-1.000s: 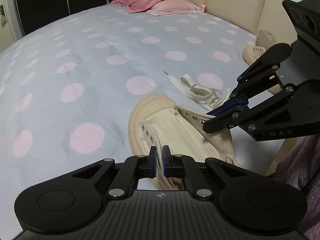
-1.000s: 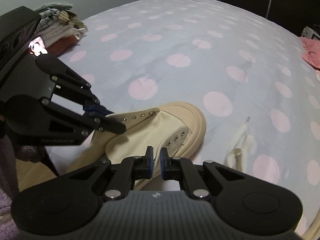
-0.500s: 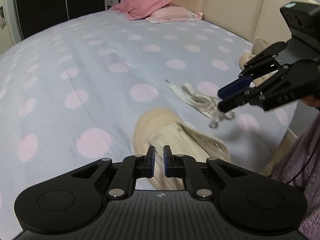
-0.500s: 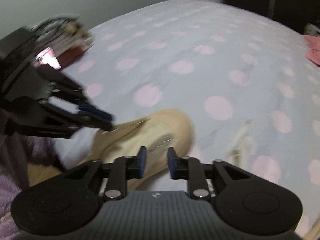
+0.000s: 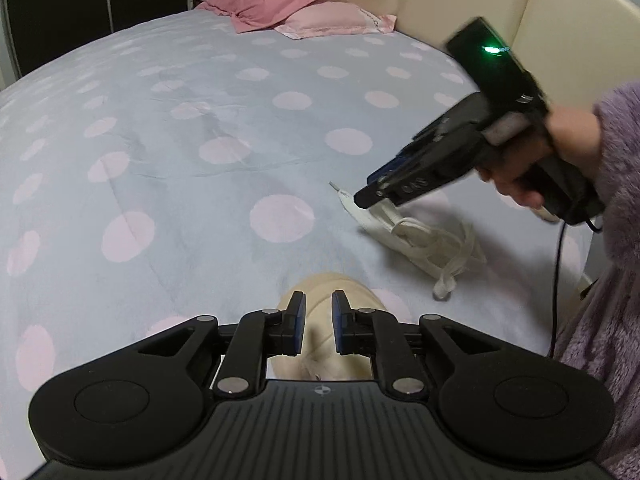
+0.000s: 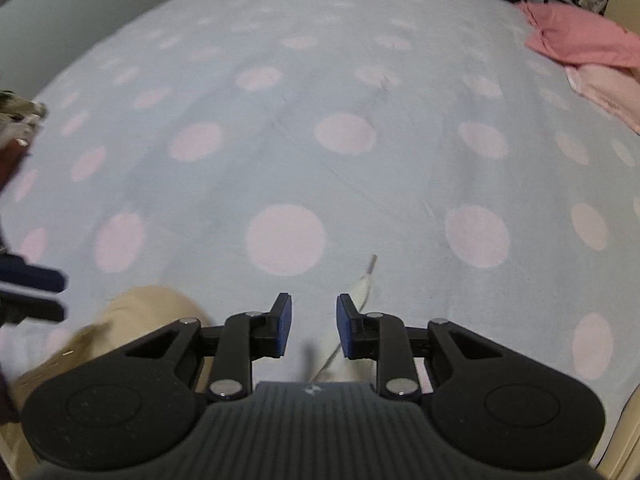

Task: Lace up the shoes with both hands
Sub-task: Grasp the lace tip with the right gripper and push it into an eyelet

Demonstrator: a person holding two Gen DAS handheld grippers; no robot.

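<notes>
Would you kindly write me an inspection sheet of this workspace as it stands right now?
Surface: bed with a pale blue sheet dotted with pink spots, lightly creased.
Job's things: cream shoe at the near edge, below the left gripper; loose white shoelace bunched on the sheet, one tip pointing outward.
Clutter: pink pillows at the headboard end; folded clothes at the edge of the right wrist view.
Grippers: left gripper jaws opening, nothing pressed between them; right gripper open, over the lace end, not gripping.
Cables: black cable hanging from the right gripper's handle.
Surroundings: cream padded headboard; a hand in a purple fleece sleeve.
</notes>
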